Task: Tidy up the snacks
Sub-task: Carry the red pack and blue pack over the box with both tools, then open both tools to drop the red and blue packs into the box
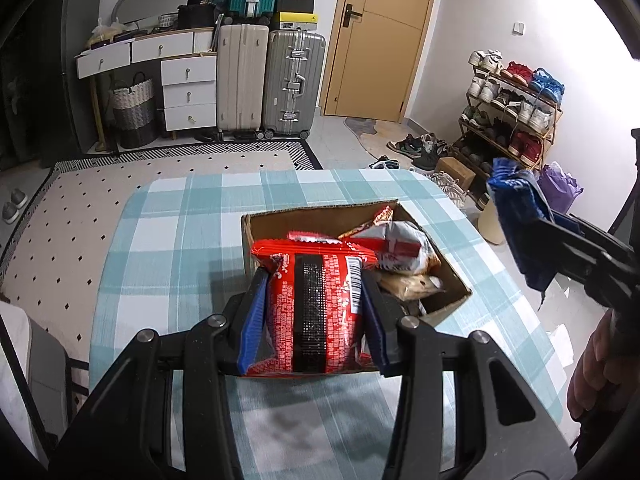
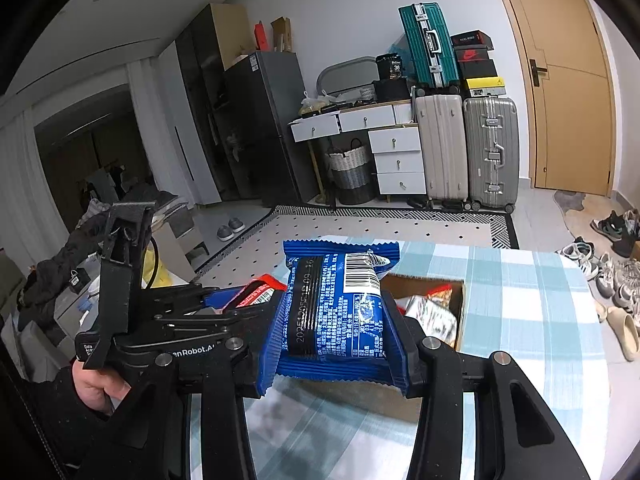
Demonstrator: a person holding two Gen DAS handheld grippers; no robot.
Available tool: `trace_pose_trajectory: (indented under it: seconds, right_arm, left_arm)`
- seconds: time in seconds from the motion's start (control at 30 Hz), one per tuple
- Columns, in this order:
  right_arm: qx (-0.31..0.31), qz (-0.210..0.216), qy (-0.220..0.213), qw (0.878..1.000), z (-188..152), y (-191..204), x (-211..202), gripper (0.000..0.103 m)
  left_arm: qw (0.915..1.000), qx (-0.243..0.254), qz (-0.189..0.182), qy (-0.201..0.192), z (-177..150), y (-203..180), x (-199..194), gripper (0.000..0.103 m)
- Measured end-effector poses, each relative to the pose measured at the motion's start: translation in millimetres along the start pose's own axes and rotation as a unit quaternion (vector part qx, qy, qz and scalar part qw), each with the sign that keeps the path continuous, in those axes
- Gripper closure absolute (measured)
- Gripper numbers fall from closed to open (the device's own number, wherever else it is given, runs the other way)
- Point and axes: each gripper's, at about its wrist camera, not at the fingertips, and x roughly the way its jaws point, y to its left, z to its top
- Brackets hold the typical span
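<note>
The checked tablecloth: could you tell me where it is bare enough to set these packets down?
The blue-and-white checked tablecloth lies bare left of the brown cardboard box and along the far edge behind it. The box is crowded with wrapped snacks; the near right corner holds white paper scraps.

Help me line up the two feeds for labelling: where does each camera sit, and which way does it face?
Left wrist: on the left gripper, looking along its fingers at the red pack they clamp, the box beyond, the door behind; the right gripper and a hand show at the right.
Right wrist: on the right gripper, facing the blue pack it clamps, the suitcases behind; the left gripper and hand show at the left.
Shared: both packs, box, checked table, suitcases, door.
</note>
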Motion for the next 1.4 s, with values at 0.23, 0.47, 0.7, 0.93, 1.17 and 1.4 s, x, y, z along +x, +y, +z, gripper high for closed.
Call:
trace_pose_trajectory:
  seconds: [0.23,0.47,0.7,0.93,1.17,1.4]
  right_arm:
    - [-0.006,-0.001,0.011,1.000,10.8,-14.4,29.0,0.058]
    - [0.002,0.000,0.025,1.000,12.6,-37.1,60.0,0.058]
    - [0.003,-0.004,0.039,0.999,6.4,-53.1,88.3,0.058]
    - [0.001,-0.007,0.053,0.999,-0.4,-61.7,107.4,0.058]
    - [-0.004,-0.014,0.043,0.999,-1.1,-64.0,107.8,0.031]
    - [-0.004,-0.021,0.020,1.000,-2.0,-65.3,88.1,0.029]
  left_arm:
    - [0.9999,0.005,-0.005,0.011,18.2,-1.3,32.2,0.063]
    - [0.9996,0.009,-0.007,0.025,27.3,0.7,63.2,0.063]
    - [0.9990,0.015,-0.009,0.042,31.2,3.8,92.7,0.063]
    - [0.9986,0.014,-0.012,0.049,33.0,7.3,110.0,0.063]
    - [0.9986,0.009,-0.016,0.049,33.0,8.8,111.3,0.049]
    - [0.9994,0.009,-0.008,0.032,31.7,9.2,93.1,0.045]
